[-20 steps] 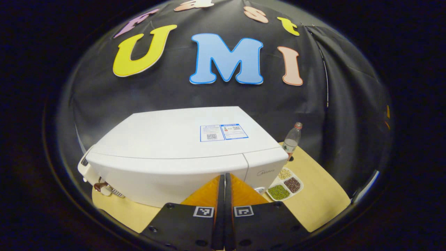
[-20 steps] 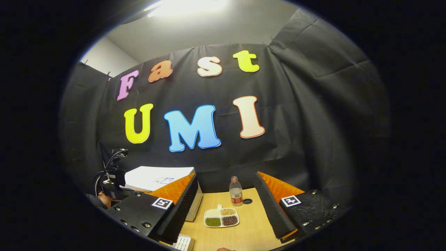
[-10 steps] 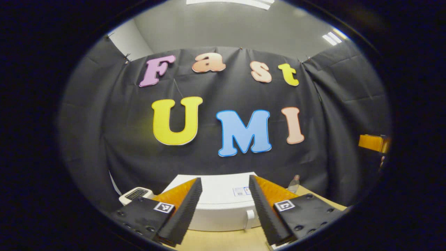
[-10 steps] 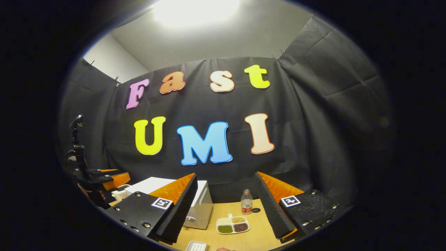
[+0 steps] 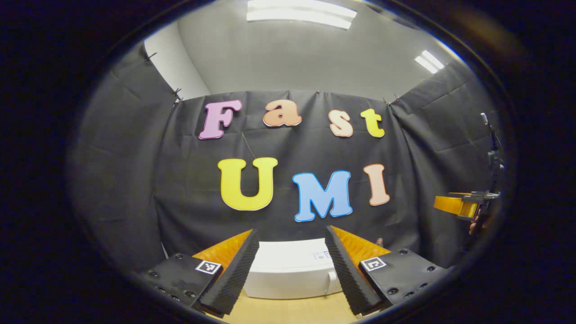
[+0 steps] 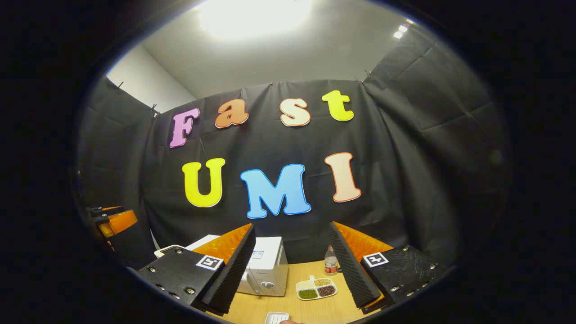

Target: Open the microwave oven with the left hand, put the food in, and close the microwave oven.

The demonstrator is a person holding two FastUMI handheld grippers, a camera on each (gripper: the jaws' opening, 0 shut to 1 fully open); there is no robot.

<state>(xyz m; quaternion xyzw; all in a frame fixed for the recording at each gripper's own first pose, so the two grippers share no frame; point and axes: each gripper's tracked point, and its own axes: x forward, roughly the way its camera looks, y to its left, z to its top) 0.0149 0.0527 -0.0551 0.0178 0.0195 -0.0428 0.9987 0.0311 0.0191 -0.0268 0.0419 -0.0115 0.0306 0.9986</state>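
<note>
Landmark: white box-shaped microwave oven (image 6: 265,265), door shut, standing on the light wooden table (image 6: 315,310). Items left to right, rel. to the oven:

1. Left gripper (image 5: 291,270): your unit, held back from the oven front and well clear of it, fingers spread wide, nothing btwn them. Oven (image 5: 290,274) sits framed in the gap, so you look lined up for the door; handle not yet touched.
2. Small white flat device (image 6: 168,249), just left of the oven, partly hidden; can't tell what it is.
3. Right gripper (image 6: 291,265): also spread wide, empty, held back to the oven's right-front. Prob. parked there so the food stays in sight while the left works.
4. White three-compartment plastic tray (image 6: 317,288) of green, tan and dark-brown beans: the food, flat on the table just right of the oven, outside it.
5. Clear plastic bottle w/ red label (image 6: 331,266): upright, behind the tray, right of the oven.
6. White ridged item (image 6: 275,317): front of the oven, at table edge, cut off.

Status: opening step, judged not begun.
</note>
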